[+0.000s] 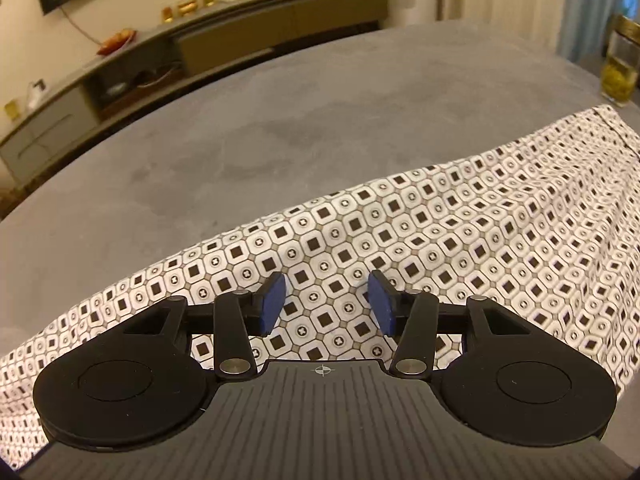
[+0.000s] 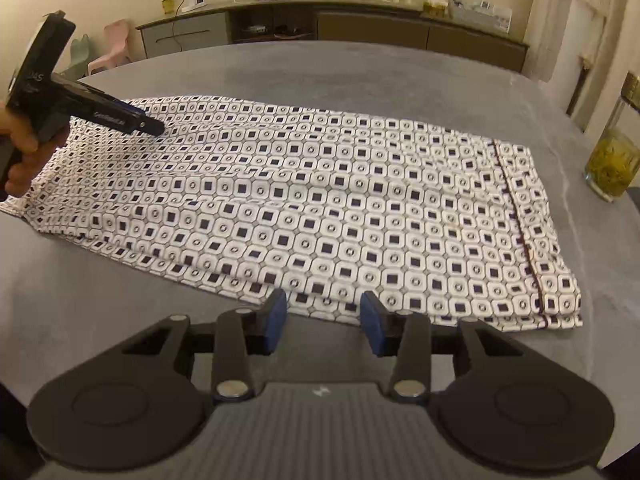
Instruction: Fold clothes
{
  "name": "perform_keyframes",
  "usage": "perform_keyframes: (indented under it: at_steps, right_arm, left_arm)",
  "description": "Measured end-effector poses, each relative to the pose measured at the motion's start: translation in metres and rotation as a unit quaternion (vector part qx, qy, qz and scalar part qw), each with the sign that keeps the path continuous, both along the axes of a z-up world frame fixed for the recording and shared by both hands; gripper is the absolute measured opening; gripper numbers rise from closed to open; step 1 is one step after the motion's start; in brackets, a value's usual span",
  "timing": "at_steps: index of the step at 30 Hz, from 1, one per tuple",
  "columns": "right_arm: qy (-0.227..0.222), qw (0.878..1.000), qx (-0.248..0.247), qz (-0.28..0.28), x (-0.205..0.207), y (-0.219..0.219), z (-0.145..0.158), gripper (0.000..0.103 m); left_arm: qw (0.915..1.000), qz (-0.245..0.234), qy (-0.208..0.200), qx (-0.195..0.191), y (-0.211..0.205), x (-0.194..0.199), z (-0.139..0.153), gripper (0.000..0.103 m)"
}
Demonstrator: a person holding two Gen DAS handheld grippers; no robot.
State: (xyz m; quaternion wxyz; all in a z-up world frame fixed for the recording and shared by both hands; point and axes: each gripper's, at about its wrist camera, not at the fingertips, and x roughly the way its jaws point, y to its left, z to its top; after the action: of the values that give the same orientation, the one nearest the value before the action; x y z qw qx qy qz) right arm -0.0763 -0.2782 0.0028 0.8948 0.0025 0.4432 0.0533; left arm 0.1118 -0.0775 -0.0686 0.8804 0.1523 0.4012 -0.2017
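Observation:
A white garment (image 2: 312,208) with a black square pattern lies folded lengthwise, flat on the grey table (image 2: 360,76). Its hem with a dark line (image 2: 520,232) is at the right end. My right gripper (image 2: 323,320) is open and empty, just off the garment's near edge. My left gripper (image 1: 327,304) is open and empty, hovering over the garment (image 1: 400,240) at its left end. It also shows in the right wrist view (image 2: 132,120), held by a hand above the cloth's left end.
A glass jar with yellow-green contents (image 2: 612,160) stands on the table at the right, also in the left wrist view (image 1: 620,68). A long low sideboard (image 2: 320,24) with small items runs along the far wall. Pink chairs (image 2: 114,46) stand at back left.

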Motion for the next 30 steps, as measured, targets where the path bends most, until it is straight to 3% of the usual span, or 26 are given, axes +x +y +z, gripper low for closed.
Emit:
perform_keyframes:
  at_steps: [3,5,8,13,15,17,20,23,26,30]
  right_arm:
    - [-0.022,0.999,0.015,-0.027,-0.004,-0.017,0.013,0.040]
    - [-0.050,0.994,0.024,-0.093,-0.015,-0.049,0.022,0.045]
    - [-0.061,0.971,0.083,-0.218,-0.032,-0.121,0.020,0.049]
    - [-0.061,0.963,0.108,-0.240,-0.036,-0.175,0.014,0.047]
    - [-0.065,0.967,0.112,-0.219,-0.028,-0.171,0.011,0.035]
    - [-0.065,0.970,0.111,-0.206,-0.017,-0.159,0.005,0.031]
    - [-0.065,0.968,0.133,-0.201,-0.013,-0.152,-0.002,0.031]
    - [-0.062,0.960,0.148,-0.227,-0.017,-0.153,-0.007,0.038]
    - [-0.062,0.951,0.166,-0.253,-0.022,-0.151,-0.011,0.040]
    - [-0.068,0.948,0.181,-0.254,-0.014,-0.147,-0.013,0.040]
  left_arm:
    - [0.9998,0.002,0.000,-0.018,0.000,-0.002,0.004,0.039]
    - [0.9996,-0.001,0.001,-0.029,-0.002,-0.006,0.011,0.039]
    - [0.9968,-0.053,0.004,-0.060,-0.025,-0.026,0.028,0.040]
    - [0.9826,-0.173,0.010,-0.066,-0.082,-0.087,0.029,0.041]
    - [0.9746,-0.220,-0.001,-0.043,-0.103,-0.117,0.022,0.041]
    - [0.9671,-0.252,-0.037,-0.003,-0.118,-0.147,0.012,0.041]
    - [0.9578,-0.275,-0.069,0.046,-0.132,-0.171,-0.007,0.041]
    - [0.9583,-0.271,-0.079,0.041,-0.131,-0.172,-0.013,0.041]
    - [0.9608,-0.265,-0.074,0.035,-0.129,-0.167,-0.012,0.041]
    - [0.9609,-0.268,-0.066,0.026,-0.128,-0.165,-0.013,0.040]
